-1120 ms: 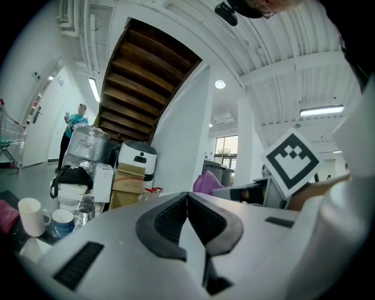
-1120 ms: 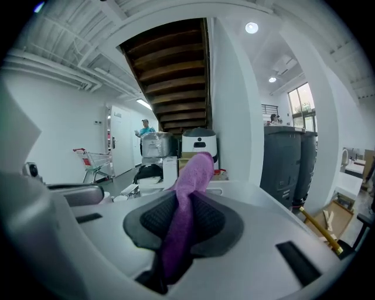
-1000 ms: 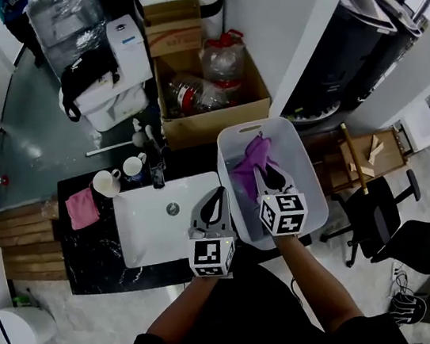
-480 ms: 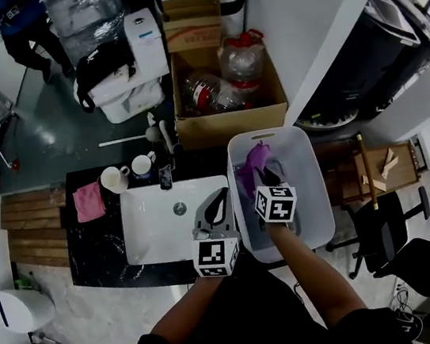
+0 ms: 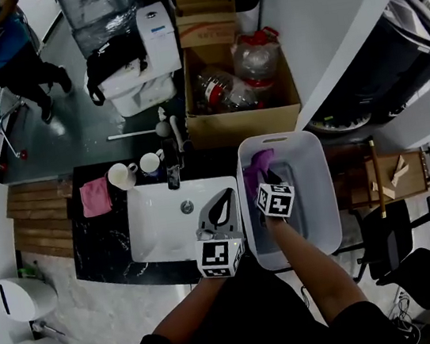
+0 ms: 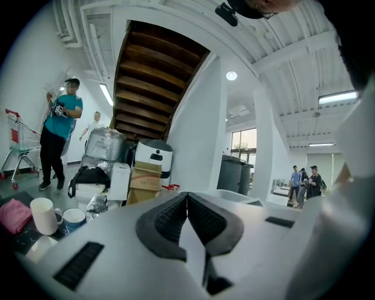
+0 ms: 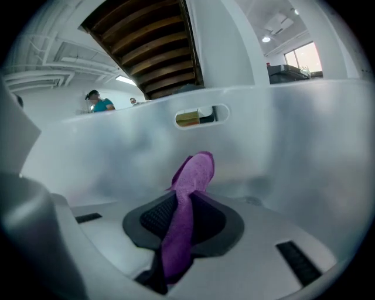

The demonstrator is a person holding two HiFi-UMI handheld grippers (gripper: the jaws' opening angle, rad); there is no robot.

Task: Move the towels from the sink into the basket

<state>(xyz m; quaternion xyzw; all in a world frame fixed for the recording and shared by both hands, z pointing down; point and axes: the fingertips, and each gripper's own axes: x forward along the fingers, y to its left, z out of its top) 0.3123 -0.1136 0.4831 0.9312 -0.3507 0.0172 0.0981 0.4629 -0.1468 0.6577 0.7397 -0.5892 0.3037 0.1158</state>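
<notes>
Two pads (image 7: 153, 218) nipped nearly together on a fold of purple towel (image 7: 191, 173). Right gripper (image 7: 186, 202) thus clamped on cloth, w/ one end poking up past the tips and the rest bunched back btwn the jaws. Sits low inside basket (image 7: 275, 135), pale far wall w/ handle slot just ahead. Can't tell whether towel touches basket floor.

Left gripper (image 6: 187, 202): jaws pressed together, nothing btwn them. Hovers by near right corner of sink (image 5: 159, 224), just beside basket.

Sink bowl: no towel visible in it. Pink cloth (image 5: 95, 197) on counter left of sink, beside two mugs (image 5: 122, 175), well apart from both grippers.

Handling, as a judgement:
- Soft, limp, light; no stiffness, so droops from whatever point gets pinched.
- Prob. not slippery, since nap should bite on ribbed pads.
- Nothing fragile; squeeze as hard as needed.
- Best hold is a gathered fold near the middle, not a lone corner: less dangle, less chance of snagging on basket rim.
- On release, open wide & pull straight up, as cloth may cling to the pads.
</notes>
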